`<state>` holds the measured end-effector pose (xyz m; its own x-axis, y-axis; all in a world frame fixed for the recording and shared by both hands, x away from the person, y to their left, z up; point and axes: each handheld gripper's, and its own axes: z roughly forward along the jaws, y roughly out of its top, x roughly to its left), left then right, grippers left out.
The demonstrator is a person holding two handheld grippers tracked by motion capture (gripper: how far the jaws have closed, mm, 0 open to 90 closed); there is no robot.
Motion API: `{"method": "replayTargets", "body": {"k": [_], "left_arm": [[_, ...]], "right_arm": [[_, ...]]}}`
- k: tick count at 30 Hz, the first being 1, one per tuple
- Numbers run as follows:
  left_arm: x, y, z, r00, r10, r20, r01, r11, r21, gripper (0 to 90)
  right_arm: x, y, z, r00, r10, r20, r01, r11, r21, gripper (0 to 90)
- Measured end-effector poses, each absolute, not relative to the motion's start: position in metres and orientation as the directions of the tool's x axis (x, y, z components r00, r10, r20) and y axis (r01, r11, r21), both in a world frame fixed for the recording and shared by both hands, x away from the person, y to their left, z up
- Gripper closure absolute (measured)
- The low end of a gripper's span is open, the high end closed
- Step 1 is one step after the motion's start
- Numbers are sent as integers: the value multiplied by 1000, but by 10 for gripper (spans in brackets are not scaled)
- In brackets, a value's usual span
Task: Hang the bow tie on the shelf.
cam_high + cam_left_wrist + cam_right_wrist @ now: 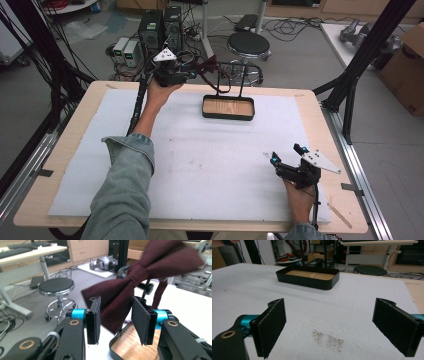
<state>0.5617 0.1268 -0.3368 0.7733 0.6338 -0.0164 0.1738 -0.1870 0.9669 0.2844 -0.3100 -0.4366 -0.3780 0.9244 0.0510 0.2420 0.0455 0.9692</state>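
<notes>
The maroon bow tie hangs on the rack above the wooden tray, with one wing between your left hand-held gripper's narrowly parted jaws. Close squarely before lifting. Your right hand-held gripper rests wide open, empty, near the counter's front.

We're in a lab: computer towers, floor cables, a stool, black framing around the desk.

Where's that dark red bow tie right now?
The bow tie hangs at the far edge of the table, on the black stand rising from the wooden-bottomed tray, just ahead of the left gripper, whose jaws stand apart.
</notes>
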Motion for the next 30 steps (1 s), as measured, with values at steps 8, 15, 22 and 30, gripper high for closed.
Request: {"method": "replayTargets", "body": {"k": [8,15,22,30], "left_arm": [[563,128,-343,766,643,-27,193,-189,963,588],[551,140,-342,770,638,-27,178,-174,968,581],[523,158,-333,769,639,-20,148,-148,978,522],[478,182,-324,761,648,8,102,-131,986,456]], "right_arm": [[285,-310,-437,-378,924,51,240,45,970,108],[285,-310,-437,-378,925,49,239,46,970,108],[284,-310,-437,-379,924,50,244,47,969,108],[284,-309,-436,-379,925,42,239,53,970,108]]}}
